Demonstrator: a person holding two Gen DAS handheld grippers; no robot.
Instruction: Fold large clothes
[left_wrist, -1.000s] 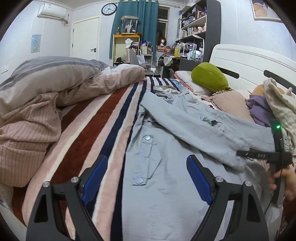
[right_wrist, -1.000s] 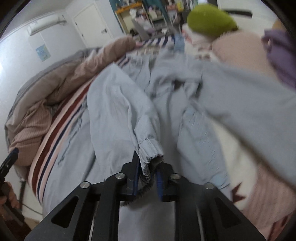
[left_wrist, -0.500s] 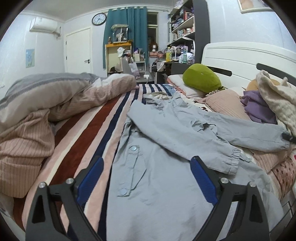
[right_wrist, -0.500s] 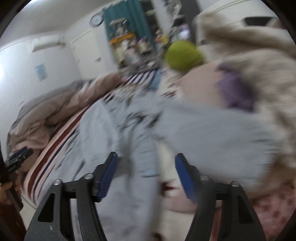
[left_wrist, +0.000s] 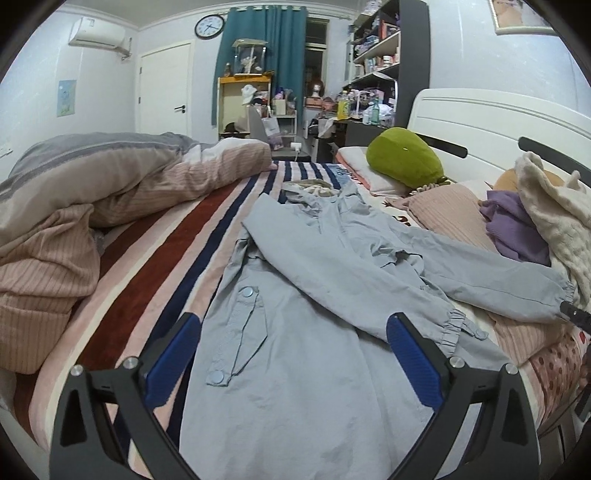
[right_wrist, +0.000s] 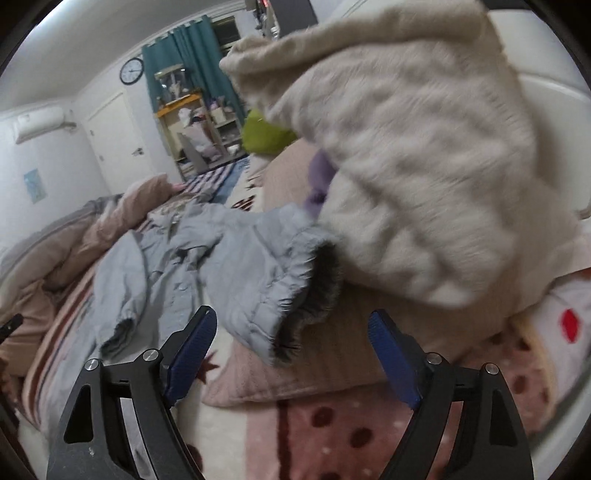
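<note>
A light grey-blue jacket (left_wrist: 295, 350) lies flat on the striped bed, hood at the far end. One sleeve (left_wrist: 354, 288) is folded across its front; the other sleeve (left_wrist: 491, 280) stretches right over a pink pillow. My left gripper (left_wrist: 293, 345) is open and empty, hovering over the jacket's lower body. My right gripper (right_wrist: 291, 345) is open and empty, just in front of the outstretched sleeve's cuff (right_wrist: 291, 306), which rests on the pillow. The jacket's body also shows in the right wrist view (right_wrist: 173, 269).
A bunched pink and grey duvet (left_wrist: 74, 206) fills the bed's left side. A green plush (left_wrist: 404, 162), a purple garment (left_wrist: 513, 229) and a cream knit (right_wrist: 406, 166) lie by the white headboard (left_wrist: 498, 125). Shelves and a door stand beyond.
My right gripper has let go of the folded sleeve's cuff, opened, and swung right to the other sleeve's cuff. The left gripper has stayed open and drawn back a little.
</note>
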